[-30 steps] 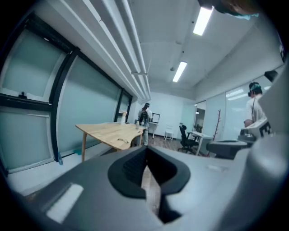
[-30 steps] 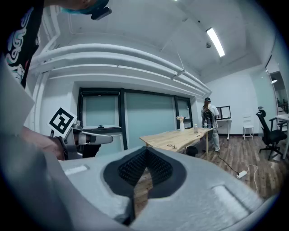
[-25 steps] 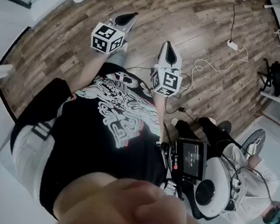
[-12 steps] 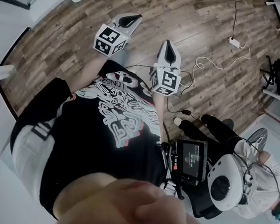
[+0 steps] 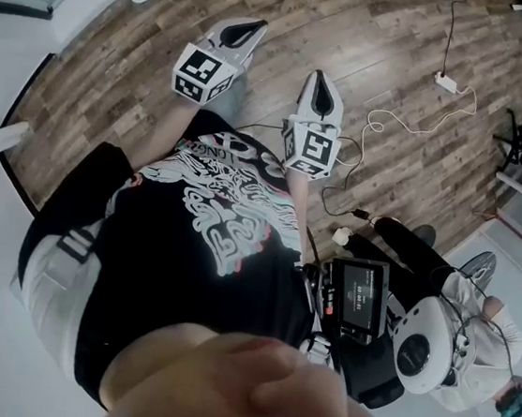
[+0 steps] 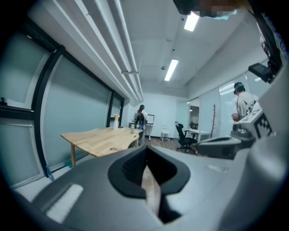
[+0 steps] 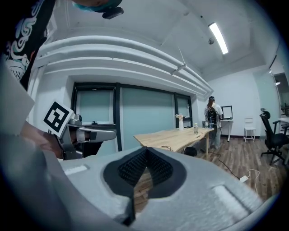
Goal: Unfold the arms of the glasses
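Observation:
I see no glasses close by. A small dark thing [image 6: 114, 149] lies on the far wooden table [image 6: 97, 139], too small to identify; the right gripper view shows this dark thing [image 7: 164, 146] on the same table [image 7: 174, 136]. My left gripper [image 5: 245, 29] and right gripper [image 5: 321, 88] are held out in front of my body above the wood floor. Both are shut with nothing between them. In the left gripper view the jaws of the left gripper [image 6: 145, 151] meet in a seam. So do those of the right gripper [image 7: 145, 154] in its own view.
A person [image 6: 141, 118] stands at the table's far end, near a bottle and a vase. An office chair [image 6: 183, 139] stands further right. On the floor run a white cable and power strip [image 5: 446, 82]. A seated person with a helmet [image 5: 438, 340] is at my lower right.
Both grippers have drifted slightly away from my body, the left one most. The seated person at lower right has shifted. Both grippers stay shut.

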Demonstrator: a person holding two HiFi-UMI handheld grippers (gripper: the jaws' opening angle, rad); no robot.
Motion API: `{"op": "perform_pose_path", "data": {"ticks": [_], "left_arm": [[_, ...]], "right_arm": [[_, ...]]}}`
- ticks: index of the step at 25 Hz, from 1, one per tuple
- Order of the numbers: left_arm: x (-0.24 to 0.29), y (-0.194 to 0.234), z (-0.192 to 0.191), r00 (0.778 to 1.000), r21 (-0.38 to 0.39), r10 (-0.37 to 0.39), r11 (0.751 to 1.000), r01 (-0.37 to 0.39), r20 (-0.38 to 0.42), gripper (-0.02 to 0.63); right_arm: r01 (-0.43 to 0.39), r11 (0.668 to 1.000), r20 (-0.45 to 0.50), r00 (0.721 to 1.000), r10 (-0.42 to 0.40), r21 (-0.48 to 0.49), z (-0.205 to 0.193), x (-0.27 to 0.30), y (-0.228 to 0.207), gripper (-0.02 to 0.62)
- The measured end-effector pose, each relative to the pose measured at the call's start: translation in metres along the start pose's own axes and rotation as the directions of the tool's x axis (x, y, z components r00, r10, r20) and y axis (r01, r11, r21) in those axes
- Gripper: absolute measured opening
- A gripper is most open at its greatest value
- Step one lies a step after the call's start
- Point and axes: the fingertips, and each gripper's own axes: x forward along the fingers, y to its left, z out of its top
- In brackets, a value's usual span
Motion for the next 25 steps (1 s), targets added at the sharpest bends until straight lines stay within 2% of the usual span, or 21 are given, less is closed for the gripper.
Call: {"op": "perform_pose_path", "data": {"ticks": [9, 13, 20, 25], "left_arm": [[0.159, 0.119, 0.029, 0.999, 0.007, -0.043, 0.999, 0.043, -0.026, -0.011], [0.222, 0.174, 0.041, 0.995, 0.026, -0.085, 0.996, 0.087, -0.058, -0.011], [0.286, 0.224, 0.040, 0.987, 0.039, -0.122, 0.991, 0.127, -0.104, -0.011], [0.312, 0.243, 0.039, 0.983, 0.060, -0.155, 0.985, 0.161, -0.099, -0.011]], "right_arm": [[0.042, 0.999, -0.018, 0.999, -0.042, -0.007, 0.039, 0.193, -0.080, -0.002], [0.094, 0.996, -0.052, 0.994, -0.094, -0.009, 0.049, 0.269, -0.110, -0.002], [0.171, 0.985, -0.080, 0.982, -0.170, 0.013, 0.051, 0.336, -0.149, -0.002], [0.180, 0.983, -0.129, 0.976, -0.175, 0.026, 0.041, 0.357, -0.160, -0.002]]}}
